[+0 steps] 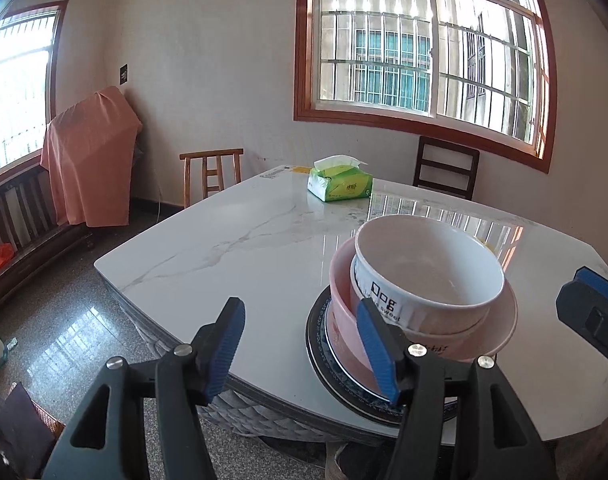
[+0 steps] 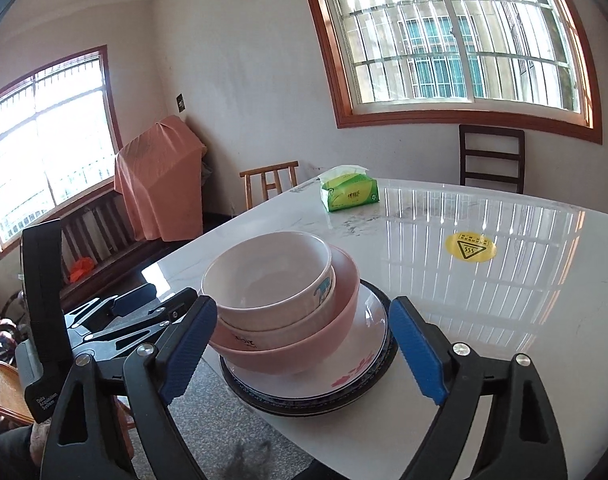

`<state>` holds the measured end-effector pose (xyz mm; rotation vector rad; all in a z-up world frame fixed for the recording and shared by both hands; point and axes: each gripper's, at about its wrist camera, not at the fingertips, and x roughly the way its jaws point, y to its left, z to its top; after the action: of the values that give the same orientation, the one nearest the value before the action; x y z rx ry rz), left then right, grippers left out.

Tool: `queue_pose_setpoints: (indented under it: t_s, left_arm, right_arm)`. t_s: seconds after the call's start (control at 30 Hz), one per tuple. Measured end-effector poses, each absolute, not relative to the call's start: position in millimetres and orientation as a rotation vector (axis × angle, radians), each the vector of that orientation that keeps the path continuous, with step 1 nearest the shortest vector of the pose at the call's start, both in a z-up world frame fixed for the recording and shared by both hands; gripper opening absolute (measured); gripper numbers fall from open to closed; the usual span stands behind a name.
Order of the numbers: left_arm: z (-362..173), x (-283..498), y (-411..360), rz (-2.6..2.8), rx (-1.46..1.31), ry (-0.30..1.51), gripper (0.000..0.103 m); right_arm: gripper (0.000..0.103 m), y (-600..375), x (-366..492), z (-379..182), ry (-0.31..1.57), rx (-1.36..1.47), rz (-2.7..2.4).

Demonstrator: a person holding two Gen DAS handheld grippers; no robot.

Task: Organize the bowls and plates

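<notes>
A stack stands at the near edge of the white marble table [image 1: 232,248]: a white bowl [image 1: 427,268] nested in a pink bowl [image 1: 343,320], on a white flowered plate [image 2: 367,352] and a dark-rimmed plate [image 1: 315,344]. The white bowl [image 2: 268,276] and pink bowl [image 2: 304,352] also show in the right wrist view. My left gripper [image 1: 304,344] is open and empty, just left of the stack. My right gripper [image 2: 304,348] is open, its jaws either side of the stack. The right gripper also shows in the left wrist view [image 1: 591,312], and the left gripper in the right wrist view [image 2: 144,312].
A green tissue pack [image 1: 339,182] lies at the table's far side. A yellow warning sticker [image 2: 469,249] is on the table right of the stack. Two chairs [image 1: 212,172] [image 1: 445,172] stand behind the table. A bench with orange cloth [image 1: 88,160] lines the left wall.
</notes>
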<state>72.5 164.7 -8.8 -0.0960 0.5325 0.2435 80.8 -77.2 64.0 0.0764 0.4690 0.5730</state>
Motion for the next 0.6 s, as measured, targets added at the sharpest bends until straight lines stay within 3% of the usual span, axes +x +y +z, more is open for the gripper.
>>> queue_pose_setpoints:
  t_s: [0.07,0.53,0.6]
  left_arm:
    - [-10,67,160,0.255,-0.082,0.534,0.059]
    - [9,21,136,0.257,-0.071,0.429,0.06]
    - [14,15,131,0.262,-0.048,0.421,0.064]
  right_arm:
    - [0.102,-78,70,65,0.413,0.062,0.549]
    - [0.103,-90,37,63,0.315,0.059,0.486]
    - [0.103,-92,33,64,0.304,0.065,0.489]
